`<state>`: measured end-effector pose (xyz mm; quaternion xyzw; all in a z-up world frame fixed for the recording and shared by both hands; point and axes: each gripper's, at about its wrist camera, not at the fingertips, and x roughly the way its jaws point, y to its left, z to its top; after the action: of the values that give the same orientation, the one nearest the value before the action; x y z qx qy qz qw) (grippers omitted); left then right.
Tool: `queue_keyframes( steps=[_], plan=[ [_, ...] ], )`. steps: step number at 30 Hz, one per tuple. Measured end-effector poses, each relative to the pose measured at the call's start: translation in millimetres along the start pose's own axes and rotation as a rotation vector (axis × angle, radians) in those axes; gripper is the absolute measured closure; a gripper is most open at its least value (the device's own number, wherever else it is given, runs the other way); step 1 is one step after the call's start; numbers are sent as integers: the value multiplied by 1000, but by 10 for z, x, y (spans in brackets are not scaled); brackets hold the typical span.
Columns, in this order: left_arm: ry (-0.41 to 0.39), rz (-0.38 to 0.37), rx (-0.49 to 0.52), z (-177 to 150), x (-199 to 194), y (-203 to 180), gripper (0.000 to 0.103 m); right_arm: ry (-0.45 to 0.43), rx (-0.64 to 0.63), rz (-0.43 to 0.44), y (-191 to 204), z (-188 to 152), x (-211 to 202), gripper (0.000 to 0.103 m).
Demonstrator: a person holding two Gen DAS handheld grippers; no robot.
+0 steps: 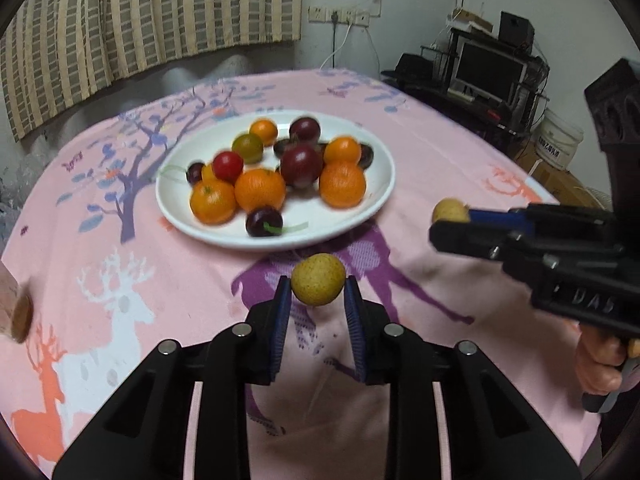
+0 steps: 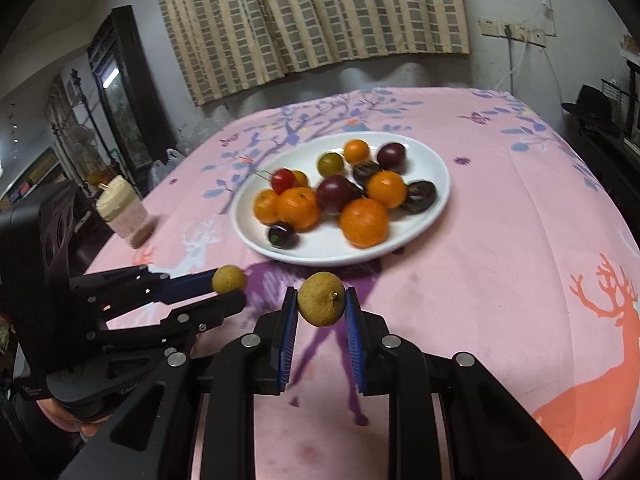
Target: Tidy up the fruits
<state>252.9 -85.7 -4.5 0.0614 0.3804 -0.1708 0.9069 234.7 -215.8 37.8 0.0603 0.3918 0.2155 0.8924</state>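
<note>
My left gripper [image 1: 318, 294] is shut on a small yellow-brown round fruit [image 1: 318, 284], held above the pink cloth. My right gripper [image 2: 321, 300] is shut on a second such fruit [image 2: 321, 299] with a short stem. Each gripper shows in the other's view: the right gripper [image 1: 450, 220] with its fruit [image 1: 450, 210] at the right, the left gripper [image 2: 230, 286] with its fruit [image 2: 229, 279] at the left. Just beyond both stands a white plate [image 1: 368, 204] holding several oranges [image 1: 259, 189], dark plums [image 1: 301, 166], a red tomato [image 1: 227, 166] and cherries. The white plate [image 2: 424, 220] appears again in the right wrist view.
A pink tablecloth [image 2: 500, 280] with deer and tree prints covers the round table. A lidded jar [image 2: 122, 210] stands at the table's left edge. Striped curtains [image 2: 312, 16] hang behind. A monitor and shelves [image 1: 488, 68] stand off to the right. A person's hand [image 1: 600, 364] grips the right tool.
</note>
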Motion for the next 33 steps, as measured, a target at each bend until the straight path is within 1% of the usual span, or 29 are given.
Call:
queue_keyframes(
  steps=[4,7,11,14,17,21,24,26,27,28,29,30,31,32,33],
  plan=[
    [-46,-14,-17,265,-160,116,76,-59,-21,15,115,234,-68,79],
    [-68,27,-37,515,-148,255,76,-83,-16,10,124,490,12,79],
    [-68,68,-88,868,44,519,76,-84,-4,-15,75,814,248,79],
    [-51,112,-117,1076,294,705,76,-71,9,-29,0,1015,482,79],
    [-18,127,-146,1184,549,865,77,-43,24,-35,-89,1141,733,79],
    [16,146,-151,1226,820,980,77,1,32,-52,-207,1229,1021,79],
    [37,142,-164,1230,968,1046,76,14,40,-50,-259,1244,1110,79],
    [44,144,-171,1225,1015,1067,76,15,35,-56,-266,1238,1130,77],
    [50,151,-175,1218,1022,1073,75,14,31,-62,-265,1234,1129,74],
    [49,170,-181,1206,1001,1074,63,16,27,-66,-253,1229,1113,56],
    [45,194,-183,1200,966,1072,36,13,25,-77,-239,1221,1079,46],
    [28,223,-184,1186,905,1059,24,2,17,-89,-219,1211,1037,36],
    [0,248,-183,1168,807,1044,11,-14,-3,-101,-172,1179,956,35],
    [-34,263,-176,1139,683,1022,10,-18,-21,-110,-135,1151,894,34],
    [-47,266,-166,1115,586,1008,9,-21,-36,-118,-105,1122,833,27]
  ],
)
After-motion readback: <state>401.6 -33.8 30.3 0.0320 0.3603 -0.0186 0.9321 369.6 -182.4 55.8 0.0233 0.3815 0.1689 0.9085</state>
